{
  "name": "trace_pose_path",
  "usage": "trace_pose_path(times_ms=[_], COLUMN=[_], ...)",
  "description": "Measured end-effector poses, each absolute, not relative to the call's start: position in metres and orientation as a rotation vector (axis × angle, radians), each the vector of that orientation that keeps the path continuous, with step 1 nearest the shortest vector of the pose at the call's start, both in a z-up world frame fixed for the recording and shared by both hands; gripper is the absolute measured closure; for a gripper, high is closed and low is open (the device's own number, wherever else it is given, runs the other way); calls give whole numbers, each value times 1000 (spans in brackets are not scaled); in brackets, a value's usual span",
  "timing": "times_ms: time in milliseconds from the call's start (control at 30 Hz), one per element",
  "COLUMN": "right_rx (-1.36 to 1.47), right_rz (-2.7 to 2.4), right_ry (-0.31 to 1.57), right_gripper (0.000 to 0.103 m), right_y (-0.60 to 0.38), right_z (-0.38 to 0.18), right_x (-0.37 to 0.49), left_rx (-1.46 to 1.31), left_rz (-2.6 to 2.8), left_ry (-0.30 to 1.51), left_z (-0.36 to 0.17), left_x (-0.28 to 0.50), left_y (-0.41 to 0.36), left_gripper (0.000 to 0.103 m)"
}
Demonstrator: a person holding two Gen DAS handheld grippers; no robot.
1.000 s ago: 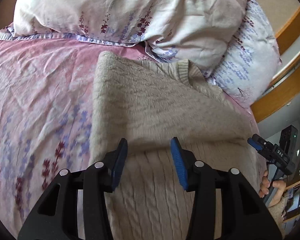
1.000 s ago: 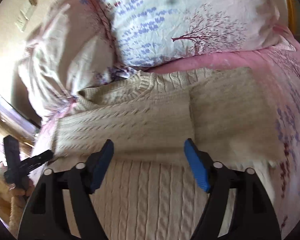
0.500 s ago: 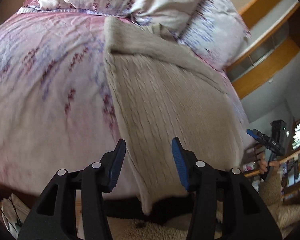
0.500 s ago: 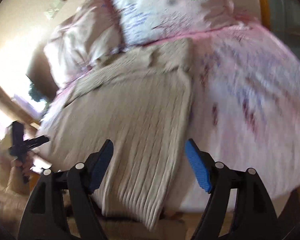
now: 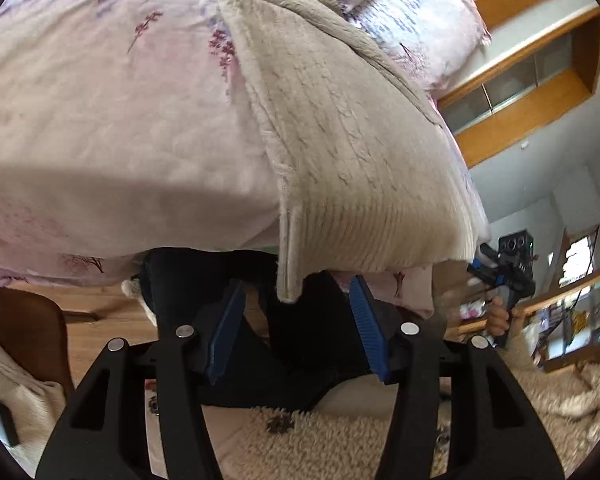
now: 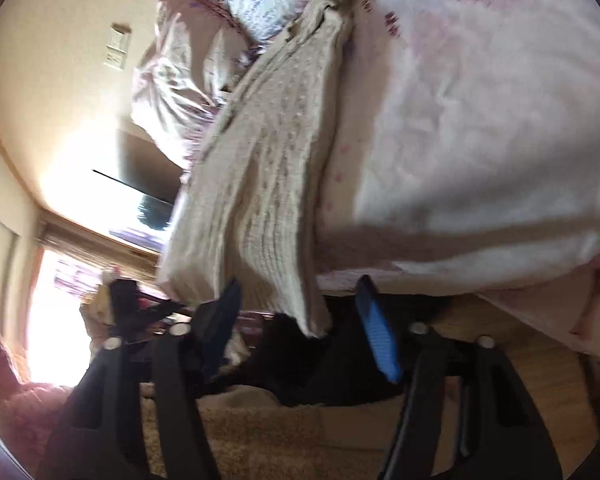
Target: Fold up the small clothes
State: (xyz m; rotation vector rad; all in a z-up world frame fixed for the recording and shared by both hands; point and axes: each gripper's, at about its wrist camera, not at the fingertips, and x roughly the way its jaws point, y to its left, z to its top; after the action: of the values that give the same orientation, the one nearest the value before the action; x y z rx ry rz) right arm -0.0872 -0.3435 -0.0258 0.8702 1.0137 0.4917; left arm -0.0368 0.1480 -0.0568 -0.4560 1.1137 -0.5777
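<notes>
Cream cable-knit sweater (image 5: 340, 152) lies folded lengthwise on the pink floral bed (image 5: 112, 120), its ribbed hem hanging over the near edge and its collar up by the pillows (image 5: 416, 12). Left gripper (image 5: 296, 328) sits just below the hem's left corner, blue pads apart and touching nothing; its jaws have just been opening. Right gripper (image 6: 300, 324) is at the hem's right corner, which dangles between its pads; its jaws have just been closing, not yet pinching the knit.

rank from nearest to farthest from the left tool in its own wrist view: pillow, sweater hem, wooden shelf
1. sweater hem, hanging off the bed edge just ahead of the left tool
2. pillow, at the bed's head, upper right
3. wooden shelf, on the wall behind
</notes>
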Motion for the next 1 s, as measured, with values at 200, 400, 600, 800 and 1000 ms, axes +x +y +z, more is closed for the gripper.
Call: trace_pose_path(times_ms=[200,400,600,800,1000], right_rx=[880,791,714,638,510], right_rz=[560,612,644,628,472], right_ry=[1013,989,927,787,633], right_gripper=[81,95,96,96,96], right_y=[-333,-317,-314,-313,-308], right_z=[-26,-6,25,70,117], right_x=[-82,-83,-78,-59,-19], left_rx=[-525,-627,-652,-570,-480], left_rz=[-614,-681,-695,-681,-577], left_ry=[1092,1130,1120,985,841], left_z=[-57,-56,-39,8,50], left_x=[-35,-35,-30,-10,34], left_y=[147,146,146,147,151], left_gripper=[50,93,97,97,97])
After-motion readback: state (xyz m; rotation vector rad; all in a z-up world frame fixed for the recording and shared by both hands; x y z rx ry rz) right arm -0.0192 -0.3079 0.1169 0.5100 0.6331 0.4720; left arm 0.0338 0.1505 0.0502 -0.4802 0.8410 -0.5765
